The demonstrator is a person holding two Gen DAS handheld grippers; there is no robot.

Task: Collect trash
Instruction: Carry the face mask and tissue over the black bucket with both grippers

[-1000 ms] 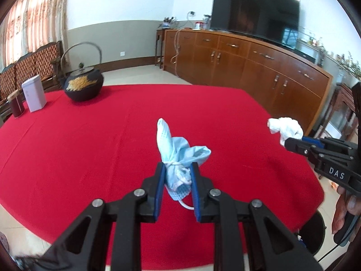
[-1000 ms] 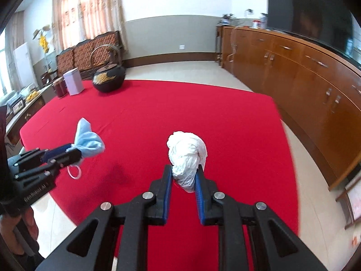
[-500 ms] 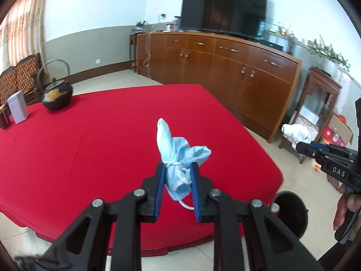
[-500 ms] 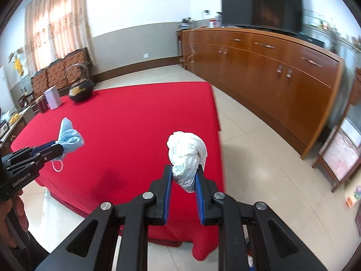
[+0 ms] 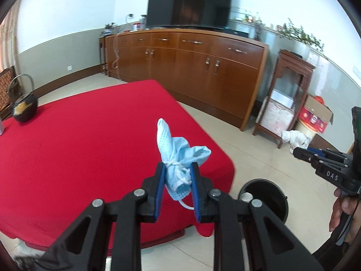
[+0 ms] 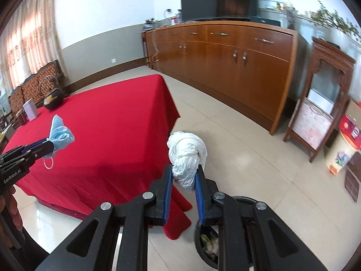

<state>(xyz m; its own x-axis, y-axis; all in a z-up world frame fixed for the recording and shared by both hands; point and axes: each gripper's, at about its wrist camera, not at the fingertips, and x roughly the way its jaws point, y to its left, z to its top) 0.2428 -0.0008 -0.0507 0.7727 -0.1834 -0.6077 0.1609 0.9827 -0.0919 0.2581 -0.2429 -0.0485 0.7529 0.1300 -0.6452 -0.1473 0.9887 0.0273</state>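
Beside the red table [image 5: 90, 140], a black bin [image 6: 225, 239] stands on the floor. The left tongs [image 5: 177, 178] clamp a blue mask [image 5: 178, 155]; the right tongs [image 6: 183, 180] clamp a white tissue [image 6: 187, 155] just above the bin.

A home living room: television [image 5: 189, 2] on a long wooden sideboard [image 5: 191, 67], red-clothed table [image 5: 90, 135], tiled floor [image 6: 259, 158].

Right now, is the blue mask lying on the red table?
No, the blue mask is pinched between the fingers of the left gripper and held up in the air near the edge of the red table.
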